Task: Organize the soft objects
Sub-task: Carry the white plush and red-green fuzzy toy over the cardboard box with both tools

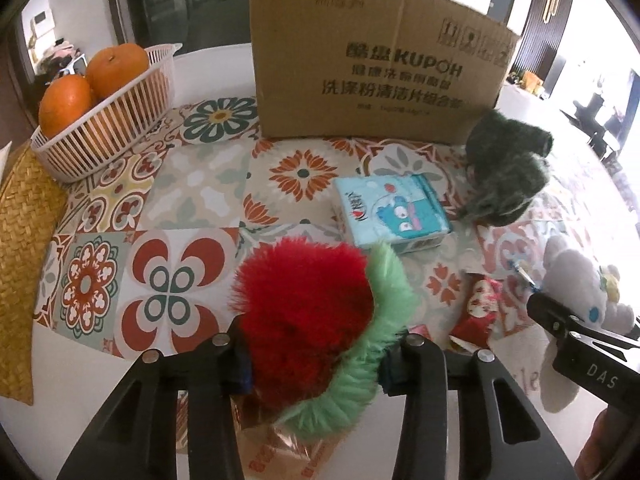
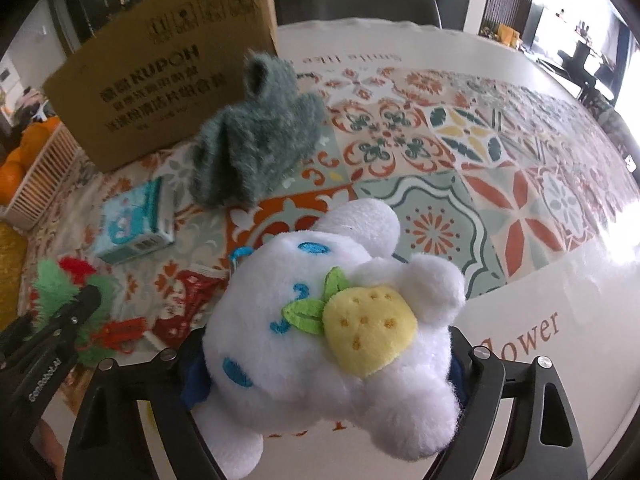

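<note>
Holding two soft toys at once, we are looking to the cardboard box as our landmark, since both toys are probably going into it. We are clamping the left gripper on the red and green fluffy toy, the pads pressed into its fur from both sides, so its jaws are closed as far as the toy lets them. The box is standing straight ahead of this gripper, across the tiled cloth of the worktop, with its printed wall facing us and its open top out of view above that wall. A tissue pack is lying between the fluffy toy and the box.

We are keeping the right gripper wide, with the white plush toy filling the gap between its fingers; the toy's sides are touching both, so we are judging it gripped, though lightly. From this gripper the box is lying ahead and to the left, and a grey-green furry toy is sitting just in front of the box's near corner, on the line between them.

We are judging the left hand the nearer and the better lined up, so it is likely going first, rising over the wall before letting go.
</note>
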`<state>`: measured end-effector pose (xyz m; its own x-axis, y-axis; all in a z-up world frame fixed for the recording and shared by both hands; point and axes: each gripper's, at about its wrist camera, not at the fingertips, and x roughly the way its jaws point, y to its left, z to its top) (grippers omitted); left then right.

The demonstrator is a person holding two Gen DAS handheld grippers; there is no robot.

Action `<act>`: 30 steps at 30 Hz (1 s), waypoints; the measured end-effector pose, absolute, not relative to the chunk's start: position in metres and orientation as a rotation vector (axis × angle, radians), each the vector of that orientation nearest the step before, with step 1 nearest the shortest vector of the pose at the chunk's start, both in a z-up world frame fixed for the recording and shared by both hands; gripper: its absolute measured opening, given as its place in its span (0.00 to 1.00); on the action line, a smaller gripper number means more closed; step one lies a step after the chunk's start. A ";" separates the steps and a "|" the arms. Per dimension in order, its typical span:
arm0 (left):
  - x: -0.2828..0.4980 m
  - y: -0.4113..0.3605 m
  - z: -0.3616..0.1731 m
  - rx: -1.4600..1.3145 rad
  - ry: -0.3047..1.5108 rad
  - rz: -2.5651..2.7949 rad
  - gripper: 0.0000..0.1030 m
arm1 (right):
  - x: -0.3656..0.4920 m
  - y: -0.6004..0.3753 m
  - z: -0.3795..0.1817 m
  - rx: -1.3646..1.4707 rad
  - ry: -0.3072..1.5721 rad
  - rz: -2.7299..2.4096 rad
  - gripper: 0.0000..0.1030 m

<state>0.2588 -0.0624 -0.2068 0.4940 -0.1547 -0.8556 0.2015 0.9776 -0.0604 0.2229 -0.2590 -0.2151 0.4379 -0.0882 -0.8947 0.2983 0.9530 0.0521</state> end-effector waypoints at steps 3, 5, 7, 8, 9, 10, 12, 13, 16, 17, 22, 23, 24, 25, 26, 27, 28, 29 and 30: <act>0.253 -0.062 -0.194 0.052 1.009 -0.235 0.41 | 0.216 -0.257 -0.202 0.210 1.064 -0.235 0.85; 0.249 -0.062 -0.183 0.054 0.991 -0.250 0.41 | 0.216 -0.258 -0.194 0.215 1.048 -0.226 0.85; 0.245 -0.062 -0.172 0.052 0.979 -0.267 0.41 | 0.212 -0.257 -0.185 0.216 1.032 -0.215 0.85; 0.243 -0.062 -0.165 0.053 0.974 -0.275 0.41 | 0.210 -0.255 -0.179 0.216 1.021 -0.207 0.85; 0.241 -0.062 -0.161 0.056 0.972 -0.280 0.41 | 0.210 -0.255 -0.175 0.218 1.016 -0.201 0.85; 0.240 -0.062 -0.156 0.056 0.969 -0.292 0.41 | 0.208 -0.254 -0.170 0.220 1.005 -0.192 0.85; 0.235 -0.061 -0.144 0.052 0.955 -0.306 0.41 | 0.205 -0.251 -0.161 0.218 0.988 -0.175 0.85; 0.234 -0.061 -0.140 0.051 0.948 -0.309 0.41 | 0.205 -0.250 -0.155 0.214 0.977 -0.161 0.85; 0.233 -0.058 -0.122 0.050 0.923 -0.309 0.41 | 0.205 -0.247 -0.139 0.205 0.944 -0.133 0.85; 0.233 -0.057 -0.115 0.050 0.912 -0.313 0.41 | 0.205 -0.245 -0.134 0.206 0.936 -0.124 0.85; 0.235 -0.053 -0.087 0.056 0.856 -0.317 0.41 | 0.210 -0.237 -0.106 0.173 0.873 -0.083 0.85; 0.236 -0.053 -0.081 0.060 0.846 -0.320 0.41 | 0.212 -0.236 -0.102 0.170 0.865 -0.076 0.85; 0.237 -0.052 -0.075 0.059 0.834 -0.327 0.41 | 0.214 -0.234 -0.096 0.165 0.855 -0.065 0.85; 0.238 -0.051 -0.070 0.056 0.824 -0.331 0.41 | 0.215 -0.233 -0.092 0.164 0.845 -0.056 0.85; 0.240 -0.051 -0.065 0.056 0.816 -0.335 0.41 | 0.217 -0.232 -0.087 0.162 0.834 -0.052 0.85; 0.242 -0.050 -0.060 0.054 0.806 -0.340 0.41 | 0.219 -0.232 -0.083 0.159 0.825 -0.046 0.85; 0.244 -0.051 -0.055 0.054 0.797 -0.341 0.41 | 0.222 -0.231 -0.077 0.158 0.815 -0.034 0.85; 0.246 -0.050 -0.052 0.055 0.787 -0.343 0.41 | 0.224 -0.231 -0.073 0.159 0.806 -0.030 0.85; 0.248 -0.050 -0.048 0.052 0.778 -0.347 0.41 | 0.227 -0.231 -0.068 0.157 0.797 -0.023 0.85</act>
